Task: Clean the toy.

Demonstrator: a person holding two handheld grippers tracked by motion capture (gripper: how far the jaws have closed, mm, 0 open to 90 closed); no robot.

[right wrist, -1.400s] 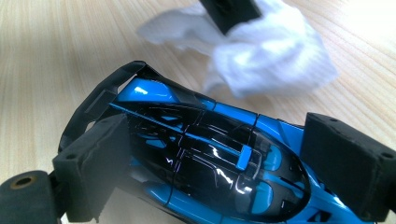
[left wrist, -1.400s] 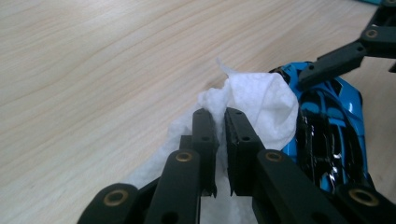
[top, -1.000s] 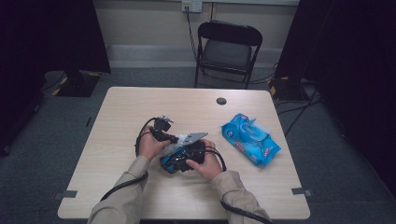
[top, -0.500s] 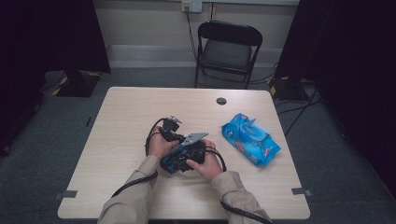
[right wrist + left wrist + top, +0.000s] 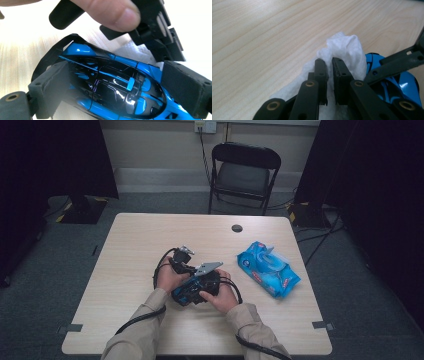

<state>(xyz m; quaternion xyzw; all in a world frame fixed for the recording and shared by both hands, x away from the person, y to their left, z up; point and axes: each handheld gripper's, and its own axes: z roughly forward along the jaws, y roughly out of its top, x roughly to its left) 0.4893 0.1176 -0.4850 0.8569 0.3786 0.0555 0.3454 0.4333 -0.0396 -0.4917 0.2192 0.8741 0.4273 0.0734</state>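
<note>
Pale wood grain covers the tabletop (image 5: 130, 270), which is set on grey carpet before a folding chair (image 5: 243, 172) at its far edge. Near the middle, slightly toward the near edge, the left hand-held gripper (image 5: 330, 66) is seen with its jaws pressed almost together on a white wipe (image 5: 348, 50); a fold of the wipe is pinched between the pads and the rest is bunched beyond the tips, touching a blue toy car (image 5: 112, 87). In the high view the left hand-held gripper (image 5: 182, 260) is held just beside the right hand-held gripper (image 5: 192, 292), both hands being close together. In the right gripper view the car is clamped across its body by the right hand-held gripper (image 5: 112, 85), one foam pad being pressed on each flank, with the wipe (image 5: 140, 53) lying against the car's far side and a fingertip (image 5: 112, 11) of the left hand seen above it.

Well apart, toward the right edge, a blue wipes pack (image 5: 268, 268) lies slantwise, short of the rim. A dark round cable hole (image 5: 237, 228) is set near the far edge. Wide bare surface is left on the left half up to the left edge and far left corner, and a narrower strip is left along the near edge, where the sleeves (image 5: 135, 340) and trailing cables cross it.
</note>
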